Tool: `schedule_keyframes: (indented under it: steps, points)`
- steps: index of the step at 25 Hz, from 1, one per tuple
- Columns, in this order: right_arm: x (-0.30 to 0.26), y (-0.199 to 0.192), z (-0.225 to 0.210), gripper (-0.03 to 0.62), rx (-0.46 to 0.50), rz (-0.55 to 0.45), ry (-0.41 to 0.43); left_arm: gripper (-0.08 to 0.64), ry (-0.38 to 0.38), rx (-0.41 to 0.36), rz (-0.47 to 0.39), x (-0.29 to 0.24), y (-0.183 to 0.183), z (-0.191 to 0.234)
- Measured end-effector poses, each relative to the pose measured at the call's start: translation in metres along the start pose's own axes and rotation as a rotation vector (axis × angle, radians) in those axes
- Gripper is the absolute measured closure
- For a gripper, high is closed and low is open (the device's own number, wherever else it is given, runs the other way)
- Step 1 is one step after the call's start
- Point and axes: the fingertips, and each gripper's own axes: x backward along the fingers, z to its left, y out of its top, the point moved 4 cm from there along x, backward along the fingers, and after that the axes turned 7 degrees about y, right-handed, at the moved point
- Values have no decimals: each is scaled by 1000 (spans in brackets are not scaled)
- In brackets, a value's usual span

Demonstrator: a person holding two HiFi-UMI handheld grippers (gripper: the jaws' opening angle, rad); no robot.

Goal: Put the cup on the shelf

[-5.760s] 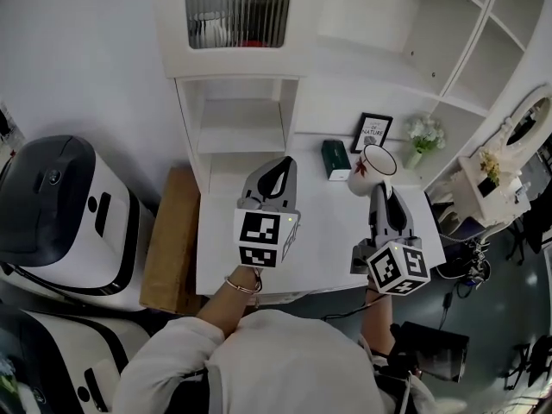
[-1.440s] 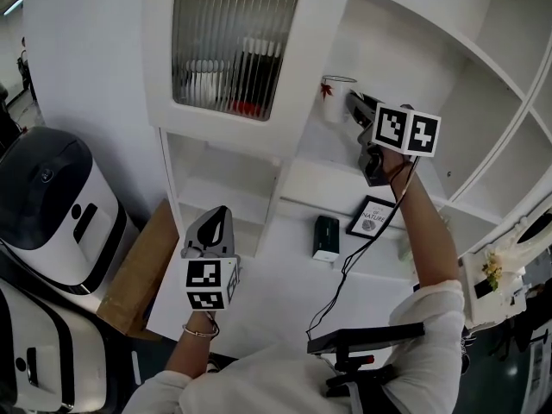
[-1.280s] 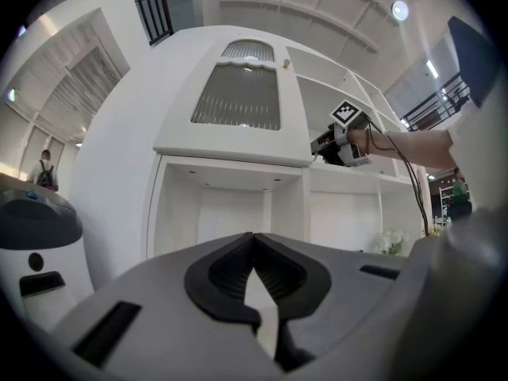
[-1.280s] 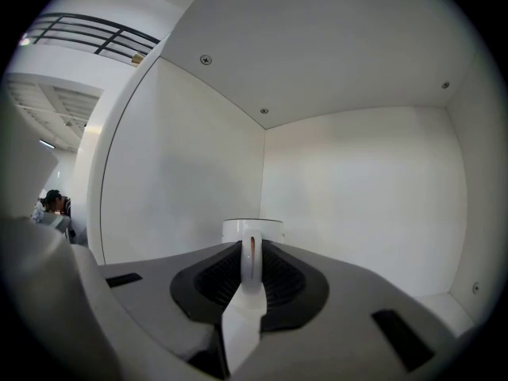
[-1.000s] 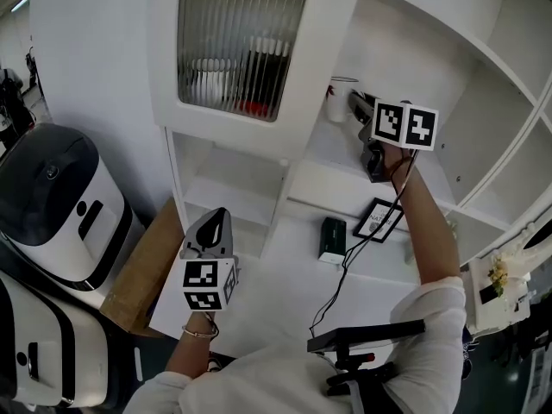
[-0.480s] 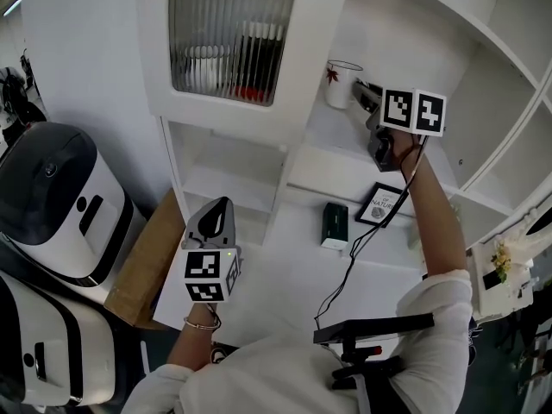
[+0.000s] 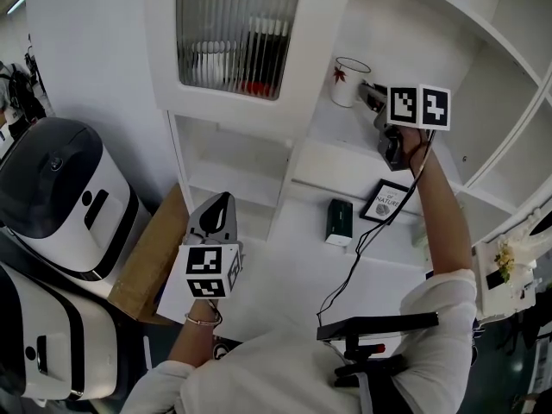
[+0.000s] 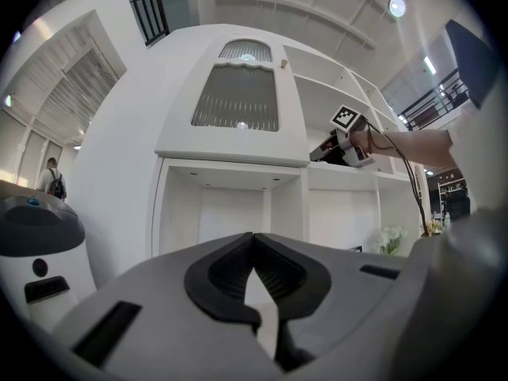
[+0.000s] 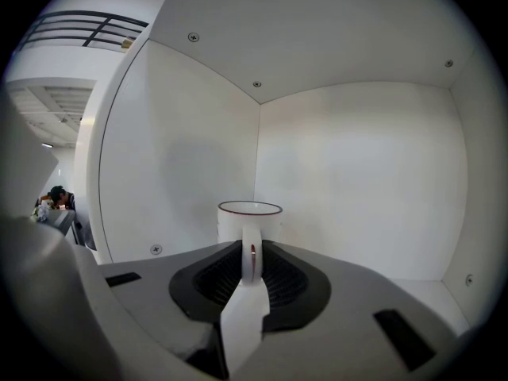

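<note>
nearly done: cup [image 7: 348,69] upright on upper shelf [image 7: 343,134], far right, w/ handle pinched in right gripper [image 7: 369,94] jaws; left gripper [image 7: 217,210] closed, empty, low near left; remaining: release & pull back.
</note>
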Motion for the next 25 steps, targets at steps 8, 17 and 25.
schedule_keyframes:
  steps: [8,17,25]
  points:
    - [6,-5,-2,500,-5,24,-5,552,7,3,-9,7,2,0]
    - [23,-9,-3,480,-14,23,-22,552,3,-3,-14,17,7,0]
    - [53,-2,7,480,49,-39,-115,552,-38,-10,-18,27,11,-2]
